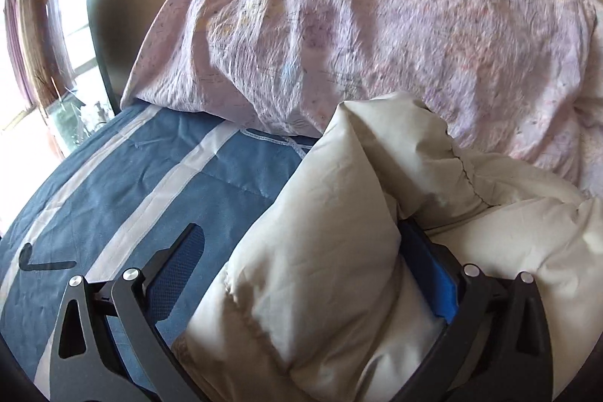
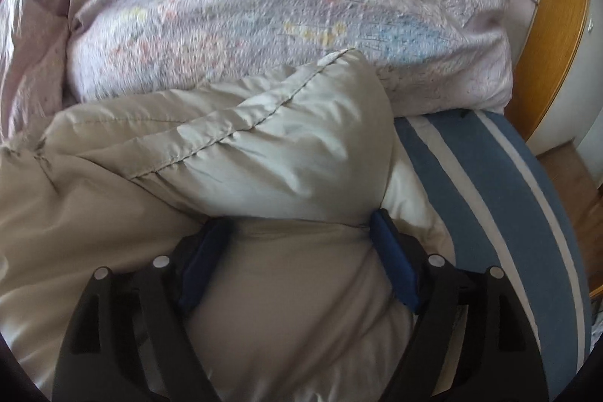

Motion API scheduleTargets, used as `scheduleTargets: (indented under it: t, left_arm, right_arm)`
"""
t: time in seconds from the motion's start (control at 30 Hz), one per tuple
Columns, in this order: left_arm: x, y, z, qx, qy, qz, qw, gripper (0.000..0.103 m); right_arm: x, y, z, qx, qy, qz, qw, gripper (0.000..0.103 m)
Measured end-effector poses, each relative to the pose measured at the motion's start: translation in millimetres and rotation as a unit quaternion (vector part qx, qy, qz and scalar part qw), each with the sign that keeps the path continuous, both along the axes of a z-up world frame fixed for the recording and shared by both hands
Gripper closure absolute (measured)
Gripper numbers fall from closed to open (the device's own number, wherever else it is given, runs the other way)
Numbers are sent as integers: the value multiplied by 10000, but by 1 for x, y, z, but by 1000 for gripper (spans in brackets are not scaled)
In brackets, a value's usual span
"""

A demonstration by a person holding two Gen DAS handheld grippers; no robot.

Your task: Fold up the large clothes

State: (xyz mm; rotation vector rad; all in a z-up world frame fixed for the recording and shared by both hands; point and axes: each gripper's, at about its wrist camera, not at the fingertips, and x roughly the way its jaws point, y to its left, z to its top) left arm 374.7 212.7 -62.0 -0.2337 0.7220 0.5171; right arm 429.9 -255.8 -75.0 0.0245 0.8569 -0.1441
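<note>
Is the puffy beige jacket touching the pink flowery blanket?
Touching. In the right wrist view, the puffy beige jacket presses straight against the pink flowery blanket, with no blue bedsheet showing between them.

Puffy jacket (image 1: 309, 243) on the striped bedspread (image 1: 124, 183), crumpled duvet (image 1: 369, 25) just behind

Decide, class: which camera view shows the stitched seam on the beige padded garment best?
The right wrist view: the seam runs long and unbroken across the beige padded garment, well lit. The left wrist view shows only a short curved stretch of stitching on the garment's far fold, partly in shadow.
</note>
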Motion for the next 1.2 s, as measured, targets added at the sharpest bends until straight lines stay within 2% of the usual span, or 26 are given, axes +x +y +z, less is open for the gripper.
scheduleTargets:
  t: [0.1, 0.17, 0.2, 0.27, 0.3, 0.37, 0.47, 0.5, 0.57, 0.67, 0.77, 0.87, 0.93, 1.03, 1.1, 1.2]
  left_arm:
    - [5, 0, -1, 81, 87, 42, 9999, 1]
    - [5, 0, 1, 84, 144, 32, 9999, 1]
    - [1, 1, 5, 22, 141, -9, 9999, 1]
    - [-24, 7, 17, -539, -163, -240, 9981, 1]
    - [-43, 14, 26, -959, -430, -415, 9936, 1]
    - [-70, 23, 37, -1384, -720, -569, 9861, 1]
    - [-118, 35, 46, -1892, -1005, -749, 9739, 1]
    - [-132, 37, 46, -1998, -1044, -785, 9711, 1]
    - [-153, 41, 41, -2195, -1105, -748, 9665, 1]
    - [-171, 52, 28, -2826, -1128, -563, 9509, 1]
    - [-175, 61, 10, -3364, -1098, -380, 9345, 1]
    - [-177, 56, 0, -3666, -1128, -344, 9229, 5]
    - [-174, 51, -3, -3826, -1185, -323, 9157, 6]
    - [-167, 46, -7, -3917, -1217, -232, 9117, 10]
    - [-161, 43, -11, -4044, -1234, -161, 9061, 14]
    - [-152, 39, -20, -4194, -1207, -51, 8997, 20]
  right_arm:
    - [6, 8, -3, -321, 14, -91, 9994, 23]
    - [8, 6, 1, -319, 110, -100, 9994, 22]
    - [5, 3, 6, -197, 161, -125, 9996, 23]
    - [-21, -16, 27, 624, -7, -273, 9977, 27]
    - [-38, -32, 37, 1165, -150, -369, 9924, 26]
    - [-68, -54, 50, 1945, -277, -587, 9787, 26]
    - [-109, -83, 52, 2683, -288, -1024, 9575, 25]
    - [-119, -92, 47, 2866, -254, -1176, 9505, 25]
    - [-137, -111, 29, 3427, -99, -1477, 9277, 25]
    - [-149, -119, 4, 4165, 137, -1588, 8951, 26]
    - [-153, -116, -13, 4496, 252, -1580, 8788, 28]
    - [-147, -110, -23, 4793, 219, -1589, 8628, 31]
    - [-144, -110, -25, 4839, 135, -1606, 8602, 32]
    - [-141, -110, -27, 4868, 74, -1627, 8582, 34]
    - [-140, -109, -29, 4890, 37, -1621, 8571, 35]
    - [-139, -110, -32, 5015, -71, -1621, 8498, 37]
